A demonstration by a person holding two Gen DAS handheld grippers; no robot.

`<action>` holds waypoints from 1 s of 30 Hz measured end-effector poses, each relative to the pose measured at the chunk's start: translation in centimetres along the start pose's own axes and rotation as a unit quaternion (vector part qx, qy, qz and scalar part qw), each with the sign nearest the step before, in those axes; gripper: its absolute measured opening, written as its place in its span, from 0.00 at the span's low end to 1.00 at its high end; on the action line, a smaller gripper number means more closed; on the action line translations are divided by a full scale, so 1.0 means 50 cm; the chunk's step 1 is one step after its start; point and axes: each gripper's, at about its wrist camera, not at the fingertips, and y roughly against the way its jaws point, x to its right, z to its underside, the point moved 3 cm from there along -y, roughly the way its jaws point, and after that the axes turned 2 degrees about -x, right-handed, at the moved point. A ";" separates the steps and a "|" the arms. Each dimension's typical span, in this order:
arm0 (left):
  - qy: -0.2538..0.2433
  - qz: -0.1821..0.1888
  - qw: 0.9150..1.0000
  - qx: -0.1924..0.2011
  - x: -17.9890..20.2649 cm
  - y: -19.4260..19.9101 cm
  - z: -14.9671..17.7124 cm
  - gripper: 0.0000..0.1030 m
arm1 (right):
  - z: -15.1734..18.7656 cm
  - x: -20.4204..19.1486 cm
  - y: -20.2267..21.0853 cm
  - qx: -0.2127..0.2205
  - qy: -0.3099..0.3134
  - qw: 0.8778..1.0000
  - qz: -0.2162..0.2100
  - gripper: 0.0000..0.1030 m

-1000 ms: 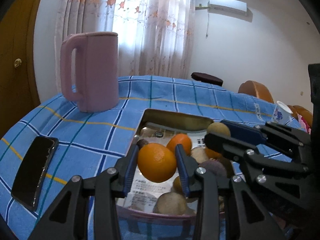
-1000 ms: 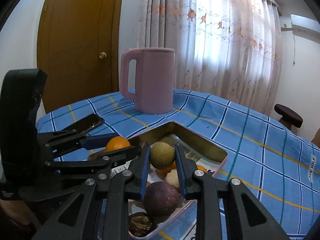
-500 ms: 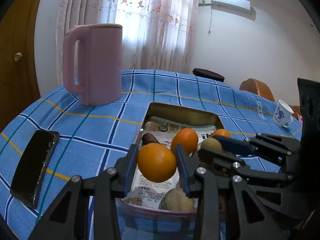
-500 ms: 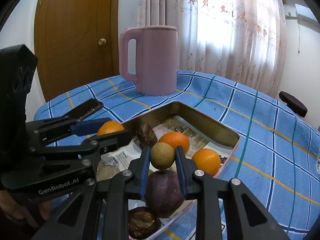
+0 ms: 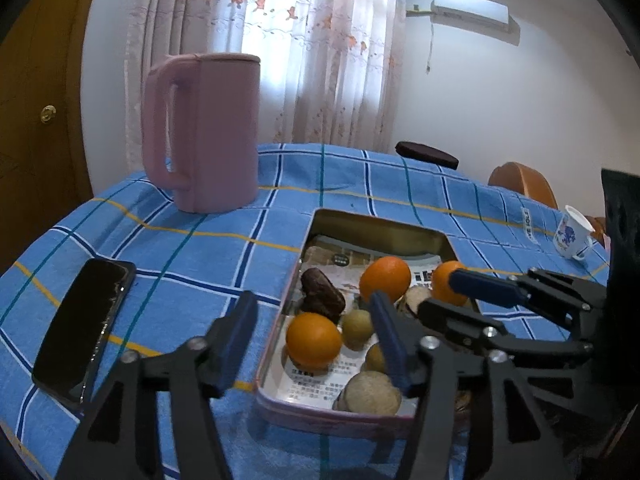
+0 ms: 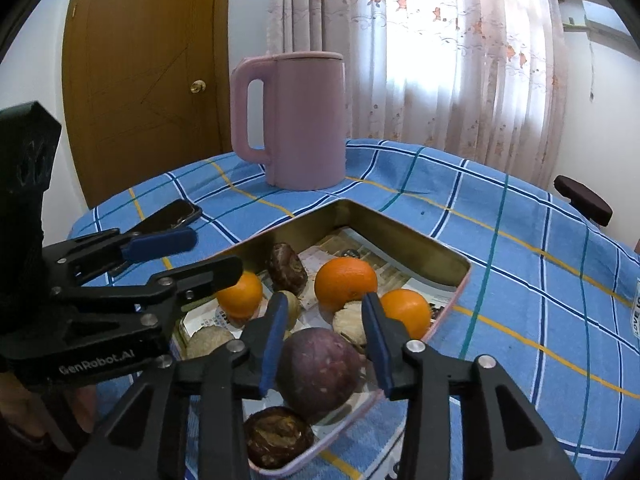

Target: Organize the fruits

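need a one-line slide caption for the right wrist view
Open right gripper above a purple fruit in the paper-lined tin tray of oranges; open left gripper alongside.

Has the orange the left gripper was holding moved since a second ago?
Yes. The orange has left the left gripper, now open, and lies lower, in the tin tray near its left wall.

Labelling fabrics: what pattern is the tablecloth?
Blue plaid tablecloth with white, navy, teal and yellow lines; clearest in the right wrist view.
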 end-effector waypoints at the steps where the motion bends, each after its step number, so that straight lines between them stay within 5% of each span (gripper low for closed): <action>1: 0.002 0.002 1.000 0.003 0.000 0.004 -0.001 0.68 | 0.000 0.002 0.005 0.001 -0.001 1.000 0.003 0.42; 13: -0.005 0.018 0.999 0.048 0.034 0.065 -0.016 0.89 | 0.021 0.058 0.099 0.032 -0.041 0.997 0.064 0.47; 17: -0.008 0.020 0.998 0.052 0.042 0.076 -0.016 0.90 | 0.025 0.069 0.124 0.042 -0.056 0.995 0.073 0.49; 20: -0.009 0.018 0.998 0.055 0.045 0.083 -0.015 0.94 | 0.029 0.069 0.139 0.051 -0.063 0.994 0.079 0.63; 30: -0.016 0.019 0.998 0.054 0.056 0.089 -0.010 0.96 | 0.035 0.066 0.167 0.063 -0.070 0.992 0.079 0.63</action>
